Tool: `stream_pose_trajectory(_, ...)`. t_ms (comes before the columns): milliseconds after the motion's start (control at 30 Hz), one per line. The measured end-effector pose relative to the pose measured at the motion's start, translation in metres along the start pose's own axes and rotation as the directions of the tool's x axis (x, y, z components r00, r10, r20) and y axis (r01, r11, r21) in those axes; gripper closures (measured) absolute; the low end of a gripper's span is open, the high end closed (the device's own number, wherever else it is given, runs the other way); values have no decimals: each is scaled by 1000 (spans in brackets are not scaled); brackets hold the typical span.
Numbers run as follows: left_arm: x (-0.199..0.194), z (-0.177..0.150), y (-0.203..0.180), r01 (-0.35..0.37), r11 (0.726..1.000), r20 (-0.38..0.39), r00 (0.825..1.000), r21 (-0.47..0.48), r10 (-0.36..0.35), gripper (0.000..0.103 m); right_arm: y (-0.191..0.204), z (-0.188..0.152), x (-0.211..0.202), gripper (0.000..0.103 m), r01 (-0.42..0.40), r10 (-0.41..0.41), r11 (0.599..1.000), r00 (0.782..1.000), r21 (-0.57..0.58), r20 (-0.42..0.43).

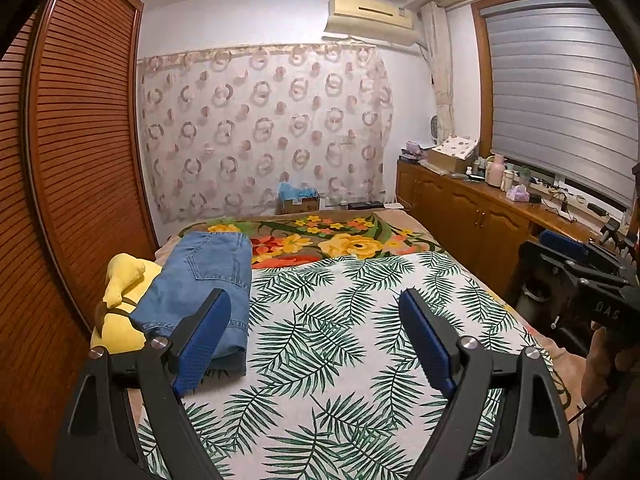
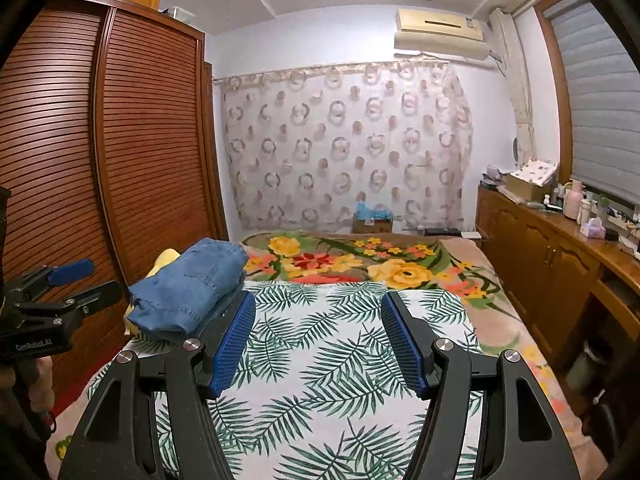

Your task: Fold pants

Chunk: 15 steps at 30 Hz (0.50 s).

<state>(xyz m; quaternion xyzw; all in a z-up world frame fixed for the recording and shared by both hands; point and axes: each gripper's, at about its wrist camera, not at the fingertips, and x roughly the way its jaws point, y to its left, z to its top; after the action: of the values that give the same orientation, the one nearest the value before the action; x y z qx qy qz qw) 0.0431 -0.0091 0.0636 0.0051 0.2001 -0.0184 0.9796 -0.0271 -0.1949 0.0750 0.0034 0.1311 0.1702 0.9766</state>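
Blue denim pants point(image 1: 204, 280) lie folded in a thick stack at the left side of the bed, on the leaf-print sheet point(image 1: 344, 332); in the right wrist view the same pants point(image 2: 188, 284) sit to the left of that sheet point(image 2: 320, 344). My left gripper point(image 1: 316, 308) hovers open over the sheet, nothing between its blue pads, the stack just behind its left finger. My right gripper point(image 2: 318, 316) is also open and empty, the stack beside its left finger. Each gripper shows at the other view's edge: the right gripper point(image 1: 568, 256) at the far right, the left gripper point(image 2: 76, 280) at the far left.
A yellow plush toy point(image 1: 120, 296) lies under and left of the pants. A floral blanket point(image 1: 344, 240) covers the far end of the bed. A slatted wooden wardrobe point(image 1: 72, 152) stands at the left, a wooden cabinet point(image 1: 480, 216) with bottles at the right.
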Motion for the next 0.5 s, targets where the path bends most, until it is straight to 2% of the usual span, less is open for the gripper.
stream_pose_trajectory(500, -2, -1, 0, 0, 1000, 1, 1000, 4, 0, 17, -2, 0, 4, 36, 0, 0, 1000, 1000, -1, 2)
